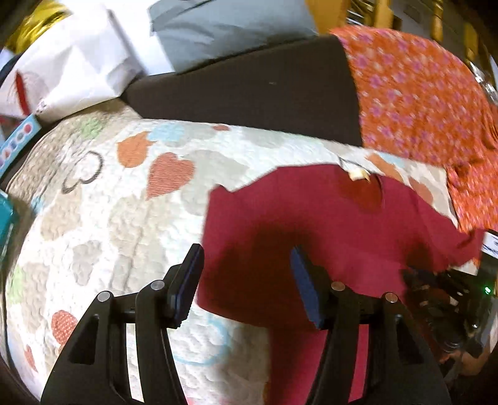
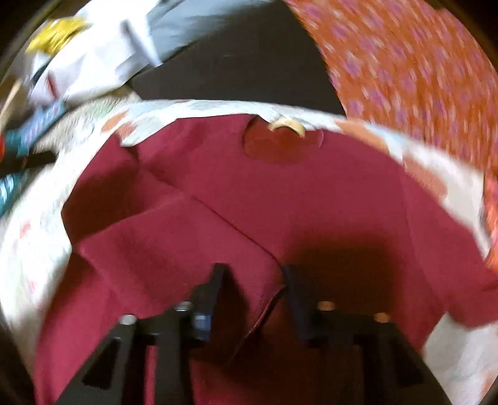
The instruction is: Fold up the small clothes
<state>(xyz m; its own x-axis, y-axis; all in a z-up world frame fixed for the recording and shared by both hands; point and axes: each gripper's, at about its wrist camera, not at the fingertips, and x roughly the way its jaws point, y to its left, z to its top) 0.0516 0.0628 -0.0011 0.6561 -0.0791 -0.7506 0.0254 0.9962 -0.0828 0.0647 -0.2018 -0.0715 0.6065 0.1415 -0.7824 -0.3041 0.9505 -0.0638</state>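
Note:
A small dark red shirt (image 1: 311, 218) lies spread on a heart-print quilt (image 1: 124, 202), with its neck opening and pale label (image 1: 359, 174) at the far side. My left gripper (image 1: 246, 252) stands open just above the shirt's left edge, one finger over the quilt and one over the cloth. In the right wrist view the shirt (image 2: 280, 193) has its left part folded over in a diagonal flap. My right gripper (image 2: 253, 269) is low over the flap's lower corner. Its jaws stand apart with the cloth's edge between them, and the pads are clear of it. This view is blurred.
An orange flowered cloth (image 1: 420, 93) lies at the far right, beside a dark cushion (image 1: 249, 93). A white bag (image 1: 71, 62) and a grey pillow (image 1: 224, 28) sit at the back left. A black device with a green light (image 1: 451, 296) shows at the lower right.

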